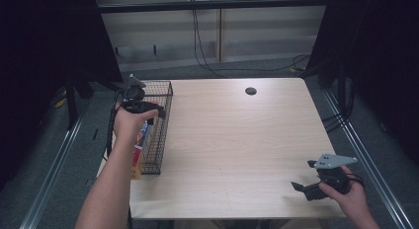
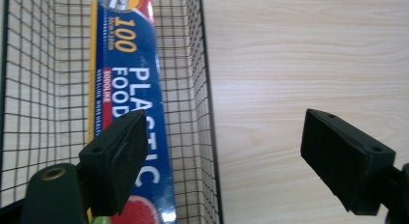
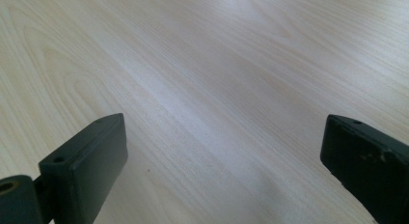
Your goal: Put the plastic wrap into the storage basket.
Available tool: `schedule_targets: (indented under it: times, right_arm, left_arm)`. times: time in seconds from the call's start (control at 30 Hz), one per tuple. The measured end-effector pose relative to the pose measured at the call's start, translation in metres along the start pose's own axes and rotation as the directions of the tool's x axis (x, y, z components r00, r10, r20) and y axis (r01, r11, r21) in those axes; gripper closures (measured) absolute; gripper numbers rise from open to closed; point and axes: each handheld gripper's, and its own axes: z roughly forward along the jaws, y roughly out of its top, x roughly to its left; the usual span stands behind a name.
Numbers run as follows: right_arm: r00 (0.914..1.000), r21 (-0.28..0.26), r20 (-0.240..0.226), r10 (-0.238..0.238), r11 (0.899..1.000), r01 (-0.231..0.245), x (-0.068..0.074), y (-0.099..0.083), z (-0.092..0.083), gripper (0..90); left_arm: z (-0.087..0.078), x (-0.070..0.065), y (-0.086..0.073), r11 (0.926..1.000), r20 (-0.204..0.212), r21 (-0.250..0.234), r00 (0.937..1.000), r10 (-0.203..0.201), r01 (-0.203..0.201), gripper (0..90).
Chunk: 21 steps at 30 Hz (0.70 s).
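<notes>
Right gripper at 5 o'clock on counter, fingers spread, nothing between. Left gripper at 9 o'clock above wire basket, fingers spread, empty. Plastic food wrap box lies inside basket, beneath left fingers.
</notes>
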Motion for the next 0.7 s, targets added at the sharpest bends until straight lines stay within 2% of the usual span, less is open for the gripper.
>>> schedule_targets:
  times: [0.37,0.47,0.7]
  right_arm:
    - [1.0000,-0.001,0.003,-0.004,1.000,0.004,0.000,0.001,-0.001,2.4]
    - [1.0000,-0.001,0.002,-0.005,1.000,0.005,0.000,0.001,-0.001,2.4]
    - [1.0000,0.000,-0.002,-0.001,1.000,0.001,0.000,0.001,0.001,2.4]
  left_arm:
    - [0.000,-0.024,-0.004,0.9984,0.067,-0.023,0.9963,0.053,-0.052,15.3]
    - [-0.001,-0.030,-0.005,0.9974,0.093,-0.034,0.9935,0.066,-0.063,15.2]
    - [0.000,-0.041,-0.010,0.9938,0.123,-0.038,0.9865,0.108,-0.104,15.3]
